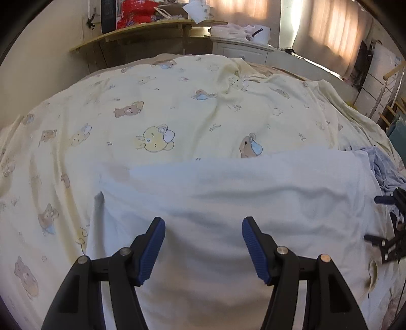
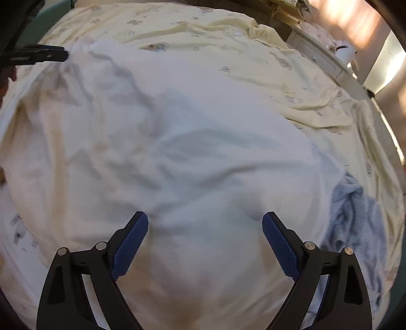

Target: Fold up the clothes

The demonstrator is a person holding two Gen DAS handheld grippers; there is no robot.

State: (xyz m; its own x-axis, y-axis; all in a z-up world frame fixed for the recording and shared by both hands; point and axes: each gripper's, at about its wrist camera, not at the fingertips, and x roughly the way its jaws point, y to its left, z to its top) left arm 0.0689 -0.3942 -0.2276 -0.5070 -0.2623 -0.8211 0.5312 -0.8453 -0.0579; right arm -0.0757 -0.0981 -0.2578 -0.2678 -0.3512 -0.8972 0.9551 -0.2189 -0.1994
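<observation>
Hovering over the white garment (image 1: 228, 193) with both the left gripper (image 1: 203, 223) and right gripper (image 2: 205, 220) apart, empty; you should pinch one single-layer edge.

Bedsheet (image 1: 177, 106): cartoon bears and small squiggles only; no words can be read.
White garment (image 1: 228, 193): plain in the left view; in the right view grey smudged marks near its left edge (image 2: 17, 228), too blurred to read.
Dark panel on the shelf (image 1: 107, 15): no lettering can be made out.
Red bag on the shelf (image 1: 134, 12): white specks, nothing readable.
Paper sheet on the shelf (image 1: 196, 11): marks too small to read.
</observation>
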